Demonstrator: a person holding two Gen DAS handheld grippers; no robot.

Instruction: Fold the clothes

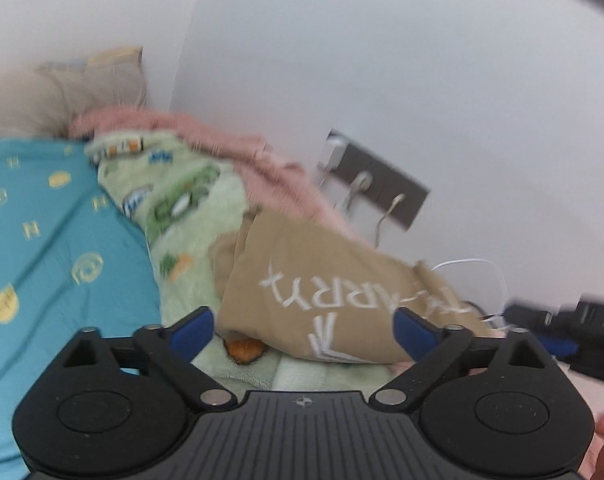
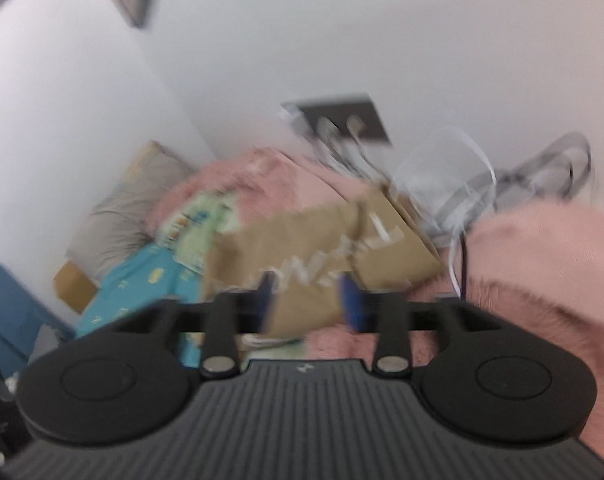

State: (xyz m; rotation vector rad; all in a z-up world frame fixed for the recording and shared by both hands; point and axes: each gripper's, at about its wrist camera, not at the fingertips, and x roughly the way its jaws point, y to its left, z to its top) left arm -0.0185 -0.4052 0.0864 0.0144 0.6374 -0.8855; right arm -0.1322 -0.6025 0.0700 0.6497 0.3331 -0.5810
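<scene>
Left wrist — tan garment (image 1: pixel 321 280) between spread fingers (image 1: pixel 192 330)

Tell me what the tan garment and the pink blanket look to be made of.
Tan garment: seemingly a smooth matte knit, likely cotton jersey; it drapes in soft folds and bears flat white printed lettering. Pink blanket: apparently plush fleece; its surface looks fuzzy with a raised nap. Blur leaves the exact fibres uncertain.

One tan shirt (image 1: pixel 321 280), two blankets: green (image 1: pixel 190 224), pink (image 1: pixel 230 140), one pillow (image 1: pixel 34 100).
</scene>
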